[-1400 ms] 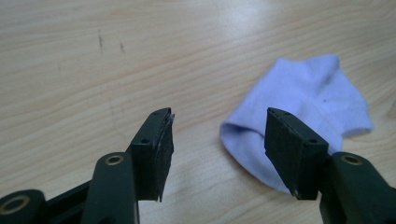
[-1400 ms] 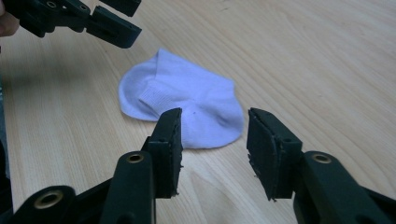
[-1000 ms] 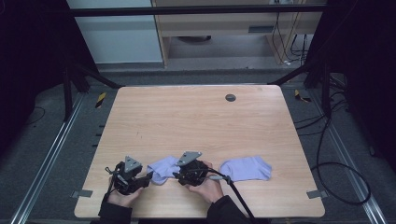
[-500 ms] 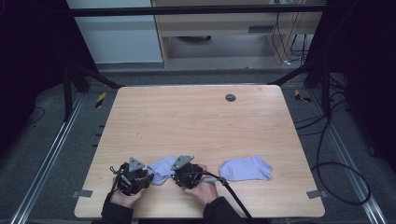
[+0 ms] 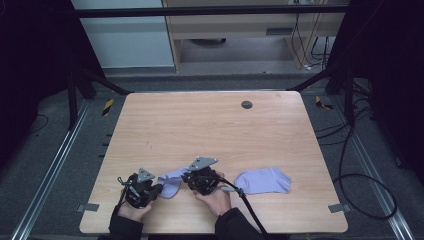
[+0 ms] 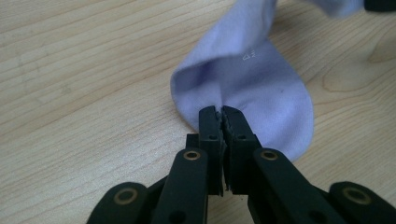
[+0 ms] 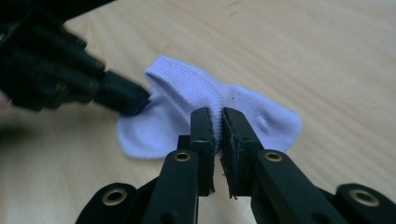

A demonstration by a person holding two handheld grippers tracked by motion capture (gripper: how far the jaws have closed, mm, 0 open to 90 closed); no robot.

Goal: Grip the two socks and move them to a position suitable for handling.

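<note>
left gripper (image 5: 156,189): fingers just closed, clamped on pale lilac fabric sock (image 5: 172,181)
right gripper (image 5: 186,177): fingers just closed, pinching same sock's other end
sock: near front edge of light wooden bench (image 5: 210,130)
second lilac sock (image 5: 263,180): right of held sock, apart

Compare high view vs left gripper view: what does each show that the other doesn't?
High view: a second lilac sock flat on the table, the right gripper, both hands, the floor around. Left gripper view: close up, the left gripper with jaws pinched on the fabric, small pale marks on the cloth. Both: the held lilac sock and the wooden tabletop.
</note>
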